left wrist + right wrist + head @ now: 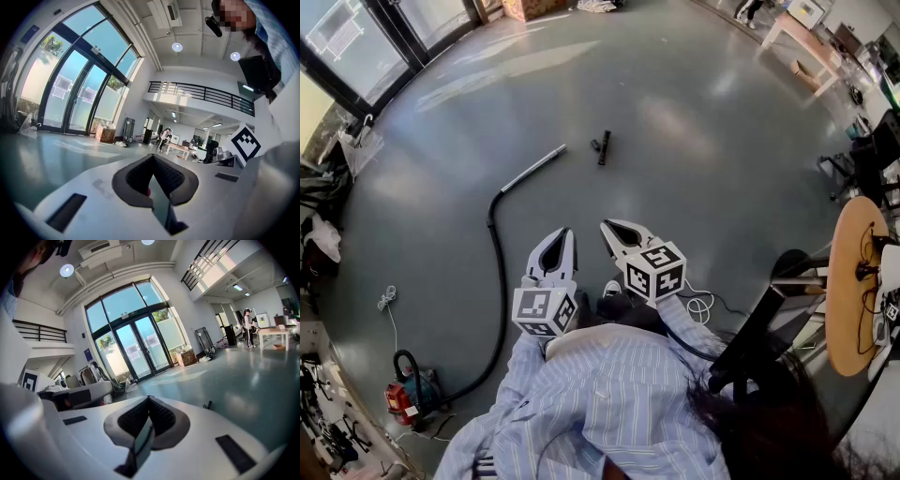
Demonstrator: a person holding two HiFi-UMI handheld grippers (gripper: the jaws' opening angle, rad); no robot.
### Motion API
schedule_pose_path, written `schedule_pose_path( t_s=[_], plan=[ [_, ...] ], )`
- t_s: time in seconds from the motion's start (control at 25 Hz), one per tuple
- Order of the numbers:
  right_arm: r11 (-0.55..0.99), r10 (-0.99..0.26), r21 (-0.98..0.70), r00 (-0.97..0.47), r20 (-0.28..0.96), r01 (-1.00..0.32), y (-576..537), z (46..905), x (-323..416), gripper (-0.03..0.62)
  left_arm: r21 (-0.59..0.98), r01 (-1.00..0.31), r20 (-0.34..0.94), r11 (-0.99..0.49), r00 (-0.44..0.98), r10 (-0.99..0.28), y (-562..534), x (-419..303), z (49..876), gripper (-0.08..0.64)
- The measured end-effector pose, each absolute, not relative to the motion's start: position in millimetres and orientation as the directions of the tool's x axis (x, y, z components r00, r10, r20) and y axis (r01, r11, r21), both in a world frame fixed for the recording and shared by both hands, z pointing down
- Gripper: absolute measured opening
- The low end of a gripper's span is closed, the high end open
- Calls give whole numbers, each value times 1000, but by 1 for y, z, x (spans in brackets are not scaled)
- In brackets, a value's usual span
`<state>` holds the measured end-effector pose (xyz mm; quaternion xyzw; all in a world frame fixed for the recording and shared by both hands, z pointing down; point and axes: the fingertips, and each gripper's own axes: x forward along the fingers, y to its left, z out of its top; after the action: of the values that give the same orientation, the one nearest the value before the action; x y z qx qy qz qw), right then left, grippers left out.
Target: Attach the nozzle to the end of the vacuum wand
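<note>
Person in a striped shirt holds two grippers side by side, low in the head view, tips aimed up-frame across a grey floor. Left gripper: jaws pressed together, nothing betw. them. Right gripper: same, jaws together and empty. Each gripper's own view confirms it, w/ the dark ribbed pads meeting at a point.

The black nozzle lies on the floor well ahead of both grippers, closer in line w/ the right one, and touches neither. In the right gripper view it shows as a small dark shape on the floor just past the gripper body, to the right. The silver vacuum wand lies up-frame and left of the left gripper, its free end near the nozzle but apart from it. A black hose curves from the wand down past the left gripper's outer side to a red vacuum unit at lower left. A round wooden table stands at far right.
</note>
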<state>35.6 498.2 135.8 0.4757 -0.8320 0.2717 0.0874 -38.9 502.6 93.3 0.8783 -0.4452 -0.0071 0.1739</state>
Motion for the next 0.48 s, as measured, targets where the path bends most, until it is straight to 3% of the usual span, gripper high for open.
schedule_pose_path(
  t_s=[0.48],
  plan=[
    [417, -752, -349, -535, 385, -839, 488, 131, 35, 6, 288, -778, 143, -559, 612, -778, 497, -36, 92, 5]
  ],
)
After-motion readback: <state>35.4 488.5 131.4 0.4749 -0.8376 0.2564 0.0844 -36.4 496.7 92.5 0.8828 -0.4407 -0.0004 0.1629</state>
